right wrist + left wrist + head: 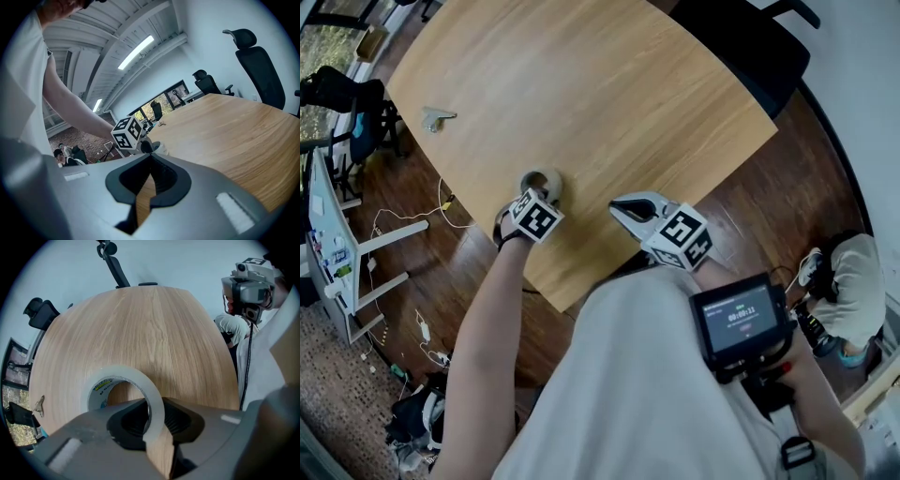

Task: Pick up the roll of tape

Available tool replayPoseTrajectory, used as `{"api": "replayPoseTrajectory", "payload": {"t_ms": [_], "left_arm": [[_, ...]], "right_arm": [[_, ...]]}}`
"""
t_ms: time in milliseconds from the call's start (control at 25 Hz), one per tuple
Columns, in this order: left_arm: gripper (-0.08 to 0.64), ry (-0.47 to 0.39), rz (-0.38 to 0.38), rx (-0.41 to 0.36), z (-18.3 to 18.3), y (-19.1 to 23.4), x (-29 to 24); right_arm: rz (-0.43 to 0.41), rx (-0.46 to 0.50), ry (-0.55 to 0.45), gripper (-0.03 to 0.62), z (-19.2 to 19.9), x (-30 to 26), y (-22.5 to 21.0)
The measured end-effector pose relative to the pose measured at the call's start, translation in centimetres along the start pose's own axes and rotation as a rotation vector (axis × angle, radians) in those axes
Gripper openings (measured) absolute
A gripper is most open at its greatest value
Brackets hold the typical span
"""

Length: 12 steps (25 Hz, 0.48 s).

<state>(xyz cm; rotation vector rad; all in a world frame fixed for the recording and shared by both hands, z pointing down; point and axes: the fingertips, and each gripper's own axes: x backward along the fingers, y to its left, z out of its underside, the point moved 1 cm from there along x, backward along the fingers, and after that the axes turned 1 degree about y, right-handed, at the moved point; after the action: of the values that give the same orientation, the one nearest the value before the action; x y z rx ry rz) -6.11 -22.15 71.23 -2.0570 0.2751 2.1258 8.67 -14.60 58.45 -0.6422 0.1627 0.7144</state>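
A roll of clear tape (547,176) lies flat on the round wooden table (600,84), close to its near edge. My left gripper (541,193) points straight down on it. In the left gripper view, one jaw sits inside the hole of the roll (117,377) and the other outside, so my left gripper (155,403) is shut on the roll's wall. My right gripper (616,205) hovers a little to the right of the roll, low over the table, shut and holding nothing. From the right gripper (150,155) view, the left gripper's marker cube (127,133) hides most of the roll.
A small metal clip (437,118) lies near the table's left edge. Black office chairs (750,37) stand at the far side. A person (853,281) crouches on the wood floor at right, and a white desk (328,234) with cables stands at left.
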Motion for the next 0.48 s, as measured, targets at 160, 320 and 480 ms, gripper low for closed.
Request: {"api": "replayPoseTrajectory", "payload": {"t_ms": [160,320,480], "left_arm": [[0.095,0.006,0.068,0.030,-0.4,-0.8,-0.6],[0.094,-0.039,0.044,0.062,-0.3,-0.4,-0.8],[0.092,-0.119,0.035,0.105,-0.5,-1.4,0.2]], "right_arm": [[0.002,0.002,0.006,0.005,0.0,0.2,0.0],[-0.005,0.012,0.006,0.005,-0.1,0.0,0.1],[0.003,0.013,0.015,0.005,0.4,0.6,0.1]]}}
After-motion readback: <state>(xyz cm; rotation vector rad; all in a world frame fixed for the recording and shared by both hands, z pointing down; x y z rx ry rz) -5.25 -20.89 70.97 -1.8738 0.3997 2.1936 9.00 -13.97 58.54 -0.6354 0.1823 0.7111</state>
